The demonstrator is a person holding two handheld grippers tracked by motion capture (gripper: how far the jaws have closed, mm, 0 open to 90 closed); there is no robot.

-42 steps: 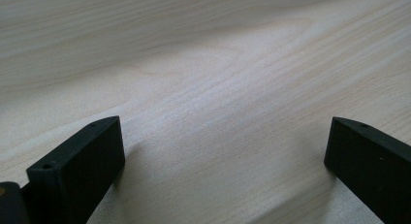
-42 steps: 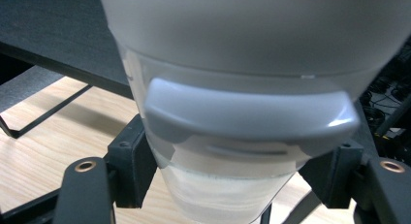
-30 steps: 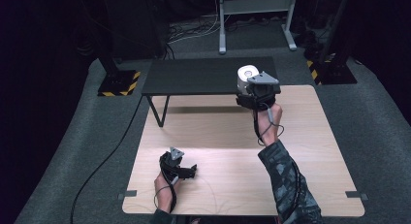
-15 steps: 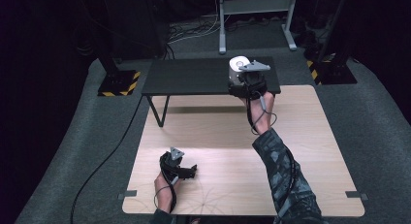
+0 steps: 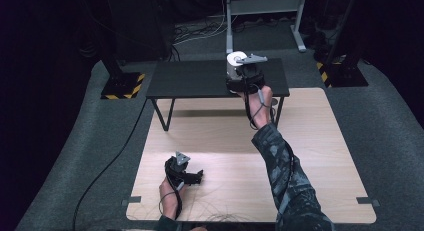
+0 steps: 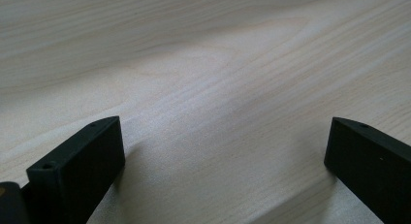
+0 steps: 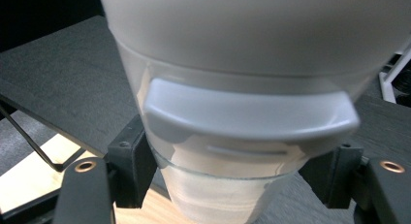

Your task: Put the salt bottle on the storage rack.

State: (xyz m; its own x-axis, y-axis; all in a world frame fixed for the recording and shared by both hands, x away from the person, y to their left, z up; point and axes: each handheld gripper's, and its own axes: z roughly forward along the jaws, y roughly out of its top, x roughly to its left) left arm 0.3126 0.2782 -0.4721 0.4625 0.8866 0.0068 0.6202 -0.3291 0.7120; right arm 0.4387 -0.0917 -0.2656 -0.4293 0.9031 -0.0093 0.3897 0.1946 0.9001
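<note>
A white lidded cup (image 5: 234,60) hangs upright over the right part of the low black table (image 5: 195,78), with my right gripper (image 5: 240,75) shut on its lower body. In the right gripper view the cup (image 7: 232,112) is close up, its clear wall and white lid tab pinched between both black jaws of the gripper (image 7: 232,178). My left gripper (image 5: 194,177) rests low on the wooden table (image 5: 310,141) near the front edge. Its jaws stand wide apart in the left gripper view (image 6: 225,156), with bare wood (image 6: 194,64) between them.
The black table (image 7: 58,88) stands at the far edge of the wooden one, on thin metal legs (image 5: 162,116). Cables (image 5: 100,166) trail over the grey carpet at the left. Yellow-black striped stand feet (image 5: 122,88) sit at both far corners.
My right gripper has carried the cup away from me and to the left, rising a little, from the wooden table's far edge to above the black table. The left gripper has kept still.
</note>
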